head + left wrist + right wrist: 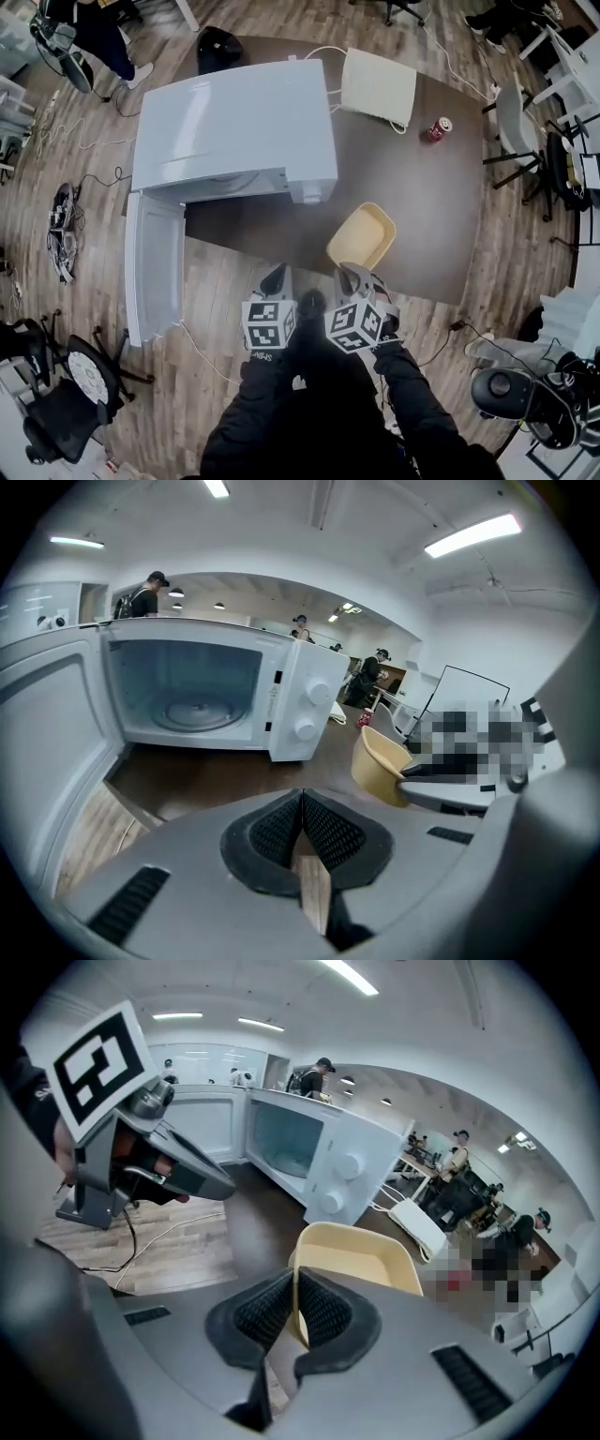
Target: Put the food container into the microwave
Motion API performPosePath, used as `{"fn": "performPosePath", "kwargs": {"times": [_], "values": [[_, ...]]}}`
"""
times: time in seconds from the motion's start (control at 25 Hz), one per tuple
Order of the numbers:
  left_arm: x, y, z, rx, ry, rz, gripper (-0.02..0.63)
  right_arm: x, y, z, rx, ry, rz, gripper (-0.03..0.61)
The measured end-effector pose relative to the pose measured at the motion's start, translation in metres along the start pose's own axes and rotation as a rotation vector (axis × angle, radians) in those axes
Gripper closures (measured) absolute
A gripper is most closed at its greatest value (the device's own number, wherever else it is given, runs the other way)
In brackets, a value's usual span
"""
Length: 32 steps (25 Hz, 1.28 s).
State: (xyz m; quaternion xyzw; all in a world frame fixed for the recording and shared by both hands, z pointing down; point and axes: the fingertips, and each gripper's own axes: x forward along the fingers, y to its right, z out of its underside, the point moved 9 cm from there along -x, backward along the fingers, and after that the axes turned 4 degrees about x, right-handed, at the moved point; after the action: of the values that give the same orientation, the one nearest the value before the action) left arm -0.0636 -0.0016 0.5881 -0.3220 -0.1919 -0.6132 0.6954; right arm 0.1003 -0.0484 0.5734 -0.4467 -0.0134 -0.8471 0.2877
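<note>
Head view: microwave (234,122) on dark table (412,197), wooden floor (103,94) around.

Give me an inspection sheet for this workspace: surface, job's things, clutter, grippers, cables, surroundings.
Surface: dark brown table, microwave at its left end.
Job's things: white microwave, door swung wide open, cavity shows only the turntable; empty yellow food container at the near table edge, outside the microwave.
Clutter: red can; flat white pad.
Grippers: left gripper shut, empty; right gripper shut on the food container's rim.
Cables: white cable behind the microwave; cable bundle on the floor.
Surroundings: wooden floor, office chairs, people in the background.
</note>
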Motion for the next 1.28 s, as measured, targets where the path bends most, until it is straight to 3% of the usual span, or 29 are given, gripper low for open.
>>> {"fn": "performPosePath", "kwargs": {"times": [0.4, 0.72, 0.96, 1.28], "values": [[-0.049, -0.057, 0.035, -0.13, 0.009, -0.156, 0.58, 0.0, -0.082, -0.04, -0.213, 0.069, -0.191, 0.543], [-0.074, -0.103, 0.054, -0.208, 0.019, -0.239, 0.58, 0.016, -0.12, -0.081, -0.403, 0.137, -0.281, 0.543], [-0.071, -0.144, 0.048, -0.217, 0.019, -0.241, 0.58, 0.053, -0.136, -0.127, -0.538, 0.164, -0.294, 0.543], [-0.043, -0.195, 0.021, -0.195, 0.001, -0.216, 0.58, 0.116, -0.12, -0.181, -0.572, 0.168, -0.252, 0.543]]}}
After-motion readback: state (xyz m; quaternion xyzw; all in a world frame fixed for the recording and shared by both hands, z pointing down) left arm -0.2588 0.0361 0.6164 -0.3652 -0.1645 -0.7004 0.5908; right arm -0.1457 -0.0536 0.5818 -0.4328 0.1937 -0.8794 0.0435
